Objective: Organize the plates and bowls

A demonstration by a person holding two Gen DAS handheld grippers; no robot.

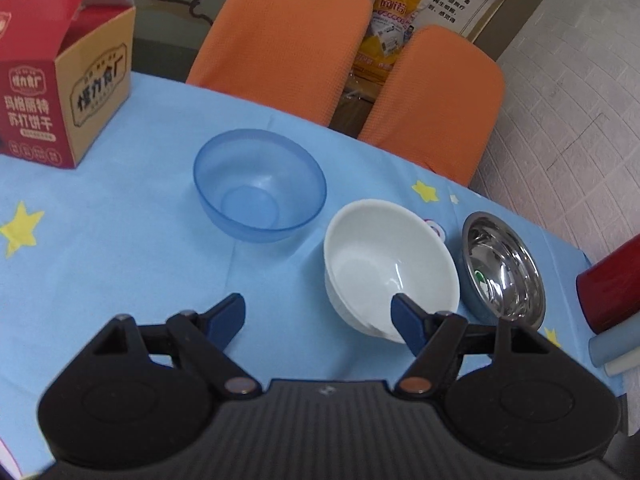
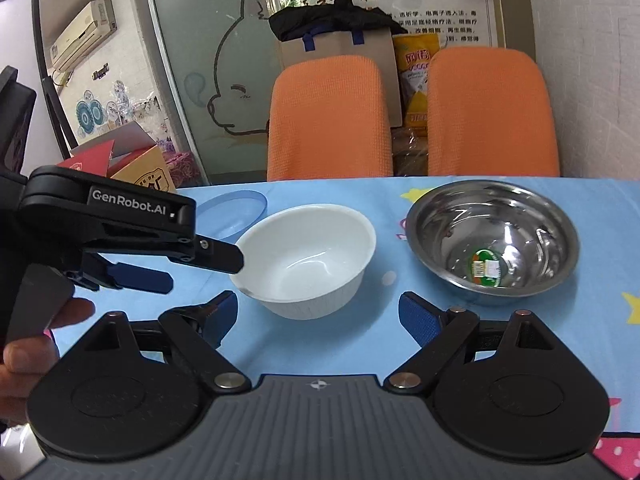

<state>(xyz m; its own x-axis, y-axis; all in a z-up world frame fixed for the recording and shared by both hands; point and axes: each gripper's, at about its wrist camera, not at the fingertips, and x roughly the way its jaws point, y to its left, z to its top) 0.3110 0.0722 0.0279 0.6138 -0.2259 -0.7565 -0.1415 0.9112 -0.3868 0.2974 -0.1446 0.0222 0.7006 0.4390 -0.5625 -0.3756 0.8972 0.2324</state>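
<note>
Three bowls stand on the blue star-print tablecloth (image 1: pixel 120 248): a clear blue bowl (image 1: pixel 260 192), a white bowl (image 1: pixel 390 264) and a steel bowl (image 1: pixel 502 268). My left gripper (image 1: pixel 318 318) is open; its right-hand finger (image 1: pixel 404 320) lies over the white bowl's near rim, and the other finger is well outside to the left. In the right wrist view the left gripper (image 2: pixel 200 270) comes in from the left, its upper fingertip at the rim of the white bowl (image 2: pixel 308 256). My right gripper (image 2: pixel 320 314) is open and empty, just short of the white bowl, with the steel bowl (image 2: pixel 492 240) ahead on the right. The blue bowl (image 2: pixel 236 212) is mostly hidden.
An open red and brown cardboard box (image 1: pixel 60 92) stands at the far left of the table. Two orange chair backs (image 1: pixel 288 36) stand behind the far edge. A red cylinder (image 1: pixel 608 284) and pale rolls lie at the right edge. A hand (image 2: pixel 24 344) holds the left gripper.
</note>
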